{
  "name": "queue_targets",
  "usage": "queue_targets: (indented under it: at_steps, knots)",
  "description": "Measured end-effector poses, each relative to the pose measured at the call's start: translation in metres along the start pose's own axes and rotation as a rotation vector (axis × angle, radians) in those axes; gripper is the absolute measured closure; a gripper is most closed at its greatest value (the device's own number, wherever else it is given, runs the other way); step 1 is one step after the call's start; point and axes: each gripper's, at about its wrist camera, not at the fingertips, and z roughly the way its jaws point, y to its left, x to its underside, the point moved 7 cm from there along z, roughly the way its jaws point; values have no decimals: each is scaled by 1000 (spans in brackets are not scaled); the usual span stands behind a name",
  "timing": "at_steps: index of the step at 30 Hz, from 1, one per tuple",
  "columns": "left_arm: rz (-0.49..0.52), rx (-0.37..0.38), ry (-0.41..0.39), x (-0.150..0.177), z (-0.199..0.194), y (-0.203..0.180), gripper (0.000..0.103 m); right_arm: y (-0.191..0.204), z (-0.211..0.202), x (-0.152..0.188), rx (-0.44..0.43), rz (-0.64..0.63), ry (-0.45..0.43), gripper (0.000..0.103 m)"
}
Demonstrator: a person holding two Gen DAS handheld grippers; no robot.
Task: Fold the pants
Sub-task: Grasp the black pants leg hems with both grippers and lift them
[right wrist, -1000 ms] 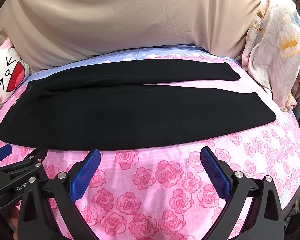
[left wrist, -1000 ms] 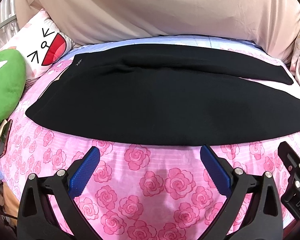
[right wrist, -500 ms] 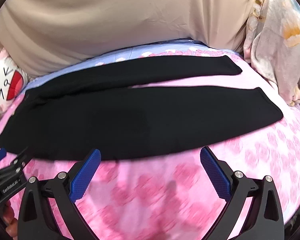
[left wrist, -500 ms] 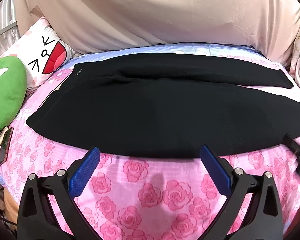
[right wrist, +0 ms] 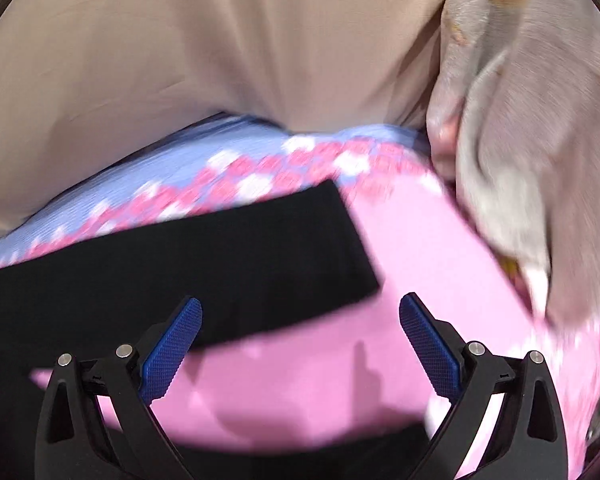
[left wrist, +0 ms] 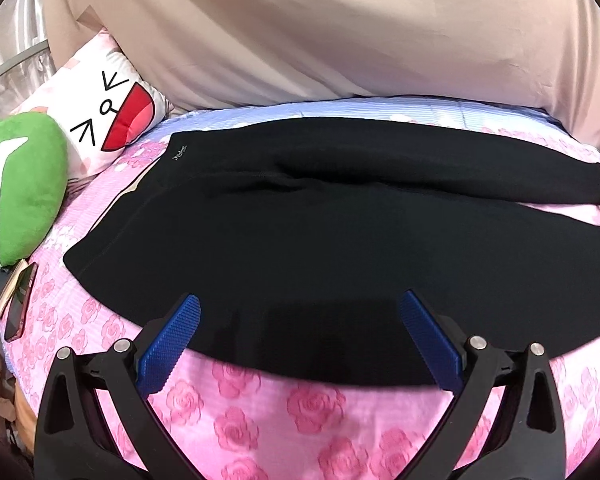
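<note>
Across the middle of the left wrist view, the black pants (left wrist: 300, 240) lie spread flat on the rose-print bedsheet (left wrist: 284, 420), waistband toward the cartoon pillow (left wrist: 112, 112) at the upper left, both legs running off to the right. The left gripper (left wrist: 300, 340) hangs over the near hem, jaws wide apart and holding nothing. In the blurred right wrist view, the right gripper (right wrist: 300, 340) is likewise spread wide and empty, with the end of a pant leg (right wrist: 220, 264) just above its left pad. Folding looks unstarted; I'd say this is the reach. Next, each gripper must pinch an edge of the near leg before lifting it over the far one.
</note>
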Motion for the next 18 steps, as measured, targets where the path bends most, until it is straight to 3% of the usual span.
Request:
queue_targets:
  at_steps: [7, 9, 11, 13, 15, 16, 18]
  knots:
    - [-3, 23, 36, -20, 26, 2, 5, 0, 58, -35, -60, -8, 57, 7]
    - [-6, 21, 41, -26, 32, 2, 5, 4, 73, -39, -47, -26, 83, 16]
    - [-19, 18, 48, -31, 39, 6, 5, 5, 86, -40, -46, -29, 104, 36]
    - [-29, 9, 58, -35, 46, 13, 5, 4, 95, -41, -35, -27, 120, 42]
    - [-42, -9, 64, -42, 54, 25, 5, 6, 95, -43, -43, -30, 100, 66]
    - [-49, -20, 66, -46, 58, 32, 5, 7, 93, -44, -57, -28, 92, 89]
    - [-83, -40, 68, -63, 69, 56, 5, 6, 87, -46, -84, 1, 77, 91]
